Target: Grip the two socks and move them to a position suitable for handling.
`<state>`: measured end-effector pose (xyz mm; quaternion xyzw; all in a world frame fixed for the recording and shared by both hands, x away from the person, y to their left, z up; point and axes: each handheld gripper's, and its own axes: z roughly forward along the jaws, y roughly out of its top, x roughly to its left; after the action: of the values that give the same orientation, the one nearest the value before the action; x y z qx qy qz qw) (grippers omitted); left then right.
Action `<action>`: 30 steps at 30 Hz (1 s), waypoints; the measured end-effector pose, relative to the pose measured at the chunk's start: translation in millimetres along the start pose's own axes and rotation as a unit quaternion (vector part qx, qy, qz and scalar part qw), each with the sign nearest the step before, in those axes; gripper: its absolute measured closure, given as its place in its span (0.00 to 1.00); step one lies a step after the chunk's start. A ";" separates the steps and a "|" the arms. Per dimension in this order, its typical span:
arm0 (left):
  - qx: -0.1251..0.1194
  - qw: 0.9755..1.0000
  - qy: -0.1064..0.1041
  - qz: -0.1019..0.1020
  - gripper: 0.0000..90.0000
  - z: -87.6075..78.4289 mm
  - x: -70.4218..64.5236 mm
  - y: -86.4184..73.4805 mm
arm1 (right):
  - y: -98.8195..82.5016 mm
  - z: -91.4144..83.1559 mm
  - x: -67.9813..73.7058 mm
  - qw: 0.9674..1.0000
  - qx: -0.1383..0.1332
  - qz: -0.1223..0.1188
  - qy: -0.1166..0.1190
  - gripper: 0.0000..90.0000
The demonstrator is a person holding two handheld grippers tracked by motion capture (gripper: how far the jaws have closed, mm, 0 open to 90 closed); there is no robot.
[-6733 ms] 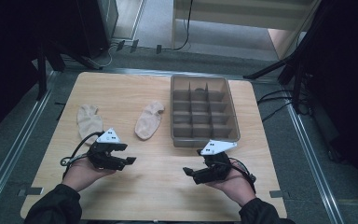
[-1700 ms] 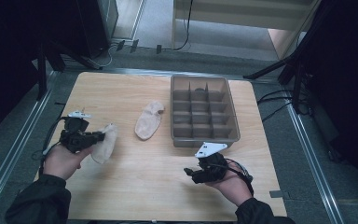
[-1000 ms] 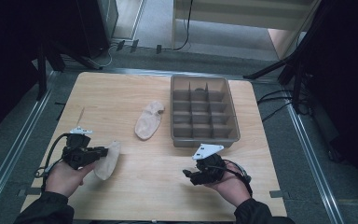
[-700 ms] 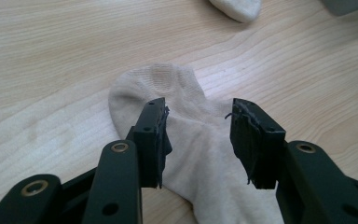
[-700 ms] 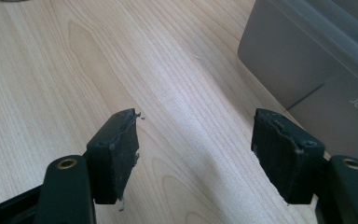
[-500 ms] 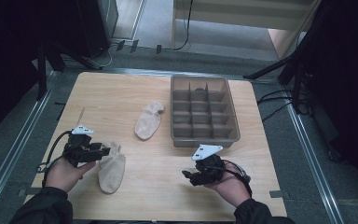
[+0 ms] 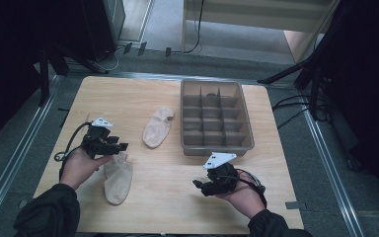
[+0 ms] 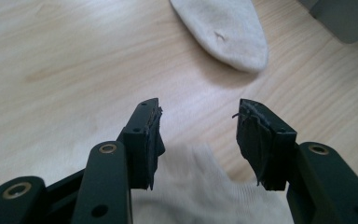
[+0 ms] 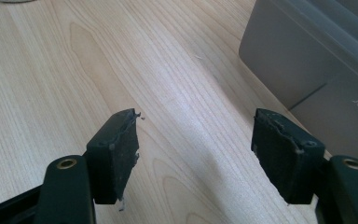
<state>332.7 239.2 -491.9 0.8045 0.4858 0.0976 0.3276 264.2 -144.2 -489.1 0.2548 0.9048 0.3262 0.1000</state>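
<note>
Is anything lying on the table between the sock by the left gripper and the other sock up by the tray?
Nothing visible. Bare table lies between the near sock, just below the open left gripper, and the far sock beside the tray.

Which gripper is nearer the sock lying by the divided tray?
Left. The left gripper sits just left of and below that sock; the right gripper is farther off, below and to its right.

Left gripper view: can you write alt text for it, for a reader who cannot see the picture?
The left gripper hangs open over a pale wooden table, its jaws having just been opening, with a cream sock lying loose below them. A second cream sock lies farther off, beside the corner of a grey bin.
</note>
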 end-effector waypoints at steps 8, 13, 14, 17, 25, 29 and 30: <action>0.004 1.000 -0.009 0.015 0.50 28.6 9.3 26.3 | -0.9 -0.1 0.6 1.000 0.002 0.001 0.000 0.35; -0.008 0.999 -0.002 0.032 0.51 40.6 14.8 46.1 | -0.7 0.3 0.4 1.000 0.002 0.000 0.001 0.35; -0.008 0.999 -0.005 0.037 0.51 42.9 15.1 50.3 | -0.7 0.3 0.4 1.000 0.002 0.000 0.001 0.35; -0.007 0.998 -0.007 0.057 0.51 50.5 13.1 61.8 | -0.9 0.2 0.8 1.000 0.002 0.000 0.001 0.35; 0.020 0.996 -0.015 0.086 0.52 83.3 0.7 79.5 | -1.6 -0.2 1.3 1.000 0.003 -0.002 0.003 0.35; 0.019 0.995 -0.015 0.093 0.52 98.1 -7.6 84.6 | -1.6 -0.1 1.3 1.000 0.003 -0.005 0.004 0.35; 0.018 0.995 -0.016 0.095 0.52 101.7 -10.2 85.1 | -1.6 0.0 1.6 1.000 0.003 -0.004 0.003 0.35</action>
<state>436.9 160.0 -515.2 0.8540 0.4039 0.1069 0.3099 262.3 -144.4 -490.1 0.2504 0.9073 0.3236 0.0974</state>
